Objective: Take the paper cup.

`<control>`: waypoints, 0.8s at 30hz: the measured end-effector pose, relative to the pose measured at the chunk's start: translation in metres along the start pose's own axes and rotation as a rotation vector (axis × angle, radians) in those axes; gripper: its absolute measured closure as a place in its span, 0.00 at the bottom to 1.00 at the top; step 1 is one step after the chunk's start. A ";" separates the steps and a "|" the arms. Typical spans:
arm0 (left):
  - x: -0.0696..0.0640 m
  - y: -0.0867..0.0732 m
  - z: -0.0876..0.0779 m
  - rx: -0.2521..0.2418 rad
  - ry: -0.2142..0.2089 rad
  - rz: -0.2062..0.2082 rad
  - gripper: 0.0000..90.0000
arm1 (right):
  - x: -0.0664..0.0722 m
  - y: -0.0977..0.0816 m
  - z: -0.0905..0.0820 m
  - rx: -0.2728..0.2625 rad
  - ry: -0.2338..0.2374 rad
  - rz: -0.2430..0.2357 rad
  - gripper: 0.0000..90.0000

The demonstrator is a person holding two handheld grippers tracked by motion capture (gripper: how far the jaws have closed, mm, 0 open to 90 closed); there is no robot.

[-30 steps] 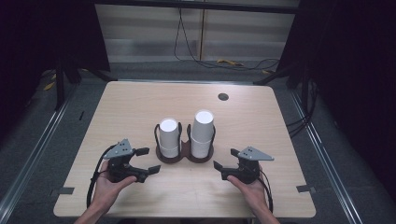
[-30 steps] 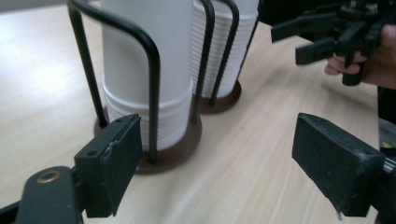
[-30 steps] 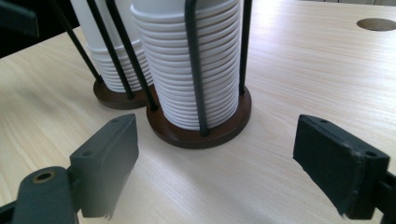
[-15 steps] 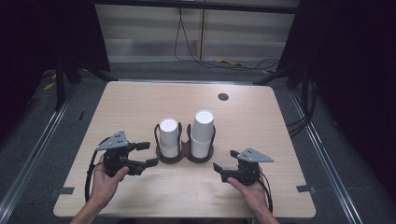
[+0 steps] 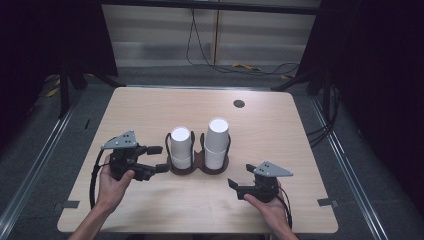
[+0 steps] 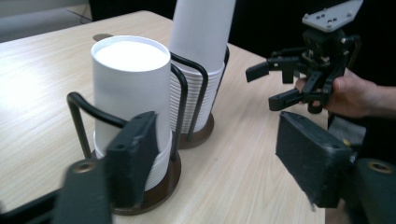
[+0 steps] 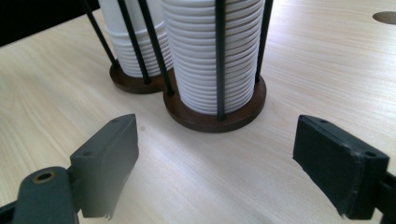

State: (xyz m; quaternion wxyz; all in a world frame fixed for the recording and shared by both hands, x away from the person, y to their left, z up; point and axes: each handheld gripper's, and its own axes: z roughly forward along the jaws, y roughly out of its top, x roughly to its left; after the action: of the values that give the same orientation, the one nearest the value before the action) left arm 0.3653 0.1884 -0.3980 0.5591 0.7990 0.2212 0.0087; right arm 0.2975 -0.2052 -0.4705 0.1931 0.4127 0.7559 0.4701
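Wooden table (image 5: pixel 150 110), dark room around it. Two white cup stacks (image 5: pixel 180 147) stand in a wire holder (image 5: pixel 199 167) mid-table. Left gripper (image 5: pixel 156 159) just beside the shorter stack, jaws have just been opening, nothing between them. Right gripper (image 5: pixel 239 184) sits apart near the table's front edge, jaws wide, empty. Right gripper view shows the stacked cup rims (image 7: pixel 210 60); left gripper view shows the stack's flat top (image 6: pixel 130 51).

White cups (image 5: pixel 180 145) in a dark brown holder (image 5: pixel 197 167) on a pale woodgrain table (image 5: pixel 150 110)
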 end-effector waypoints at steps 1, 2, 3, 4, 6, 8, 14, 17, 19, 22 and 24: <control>0.000 0.003 0.001 0.010 0.011 0.008 0.27 | -0.001 -0.001 -0.002 0.003 0.006 -0.003 0.16; 0.001 0.005 0.002 0.013 0.020 0.014 0.27 | -0.002 -0.001 -0.002 0.001 0.008 0.005 0.15; 0.002 0.007 0.003 0.008 0.023 0.011 0.27 | -0.002 -0.002 -0.001 0.003 0.012 0.005 0.15; 0.003 0.009 0.004 0.007 0.029 0.008 0.26 | -0.003 -0.003 -0.001 0.007 0.014 0.007 0.15; 0.005 0.012 0.005 -0.003 0.048 0.017 0.26 | -0.002 -0.004 0.000 0.007 0.018 0.012 0.16; 0.007 0.015 0.005 -0.011 0.073 0.023 0.26 | 0.000 -0.004 0.000 0.002 0.020 0.009 0.16; 0.017 0.024 0.010 0.015 0.099 0.022 0.23 | 0.003 -0.004 0.002 -0.001 0.032 0.000 0.16; 0.025 0.027 0.014 0.026 0.090 -0.002 0.23 | 0.003 -0.003 0.003 -0.001 0.033 -0.004 0.16; 0.026 0.030 0.018 0.041 0.109 0.008 0.25 | 0.003 -0.003 0.003 0.003 0.037 -0.001 0.16; 0.026 0.035 0.025 0.070 0.116 0.030 0.26 | 0.003 -0.004 0.003 0.005 0.036 -0.001 0.16; 0.027 0.038 0.028 0.079 0.126 0.036 0.26 | 0.003 -0.004 0.003 0.002 0.037 -0.001 0.16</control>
State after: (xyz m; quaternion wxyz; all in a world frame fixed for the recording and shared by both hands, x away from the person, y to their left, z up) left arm 0.4098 0.1626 -0.3804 0.5119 0.8220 0.2420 0.0604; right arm 0.2961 -0.2019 -0.4748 0.1788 0.4036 0.7602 0.4767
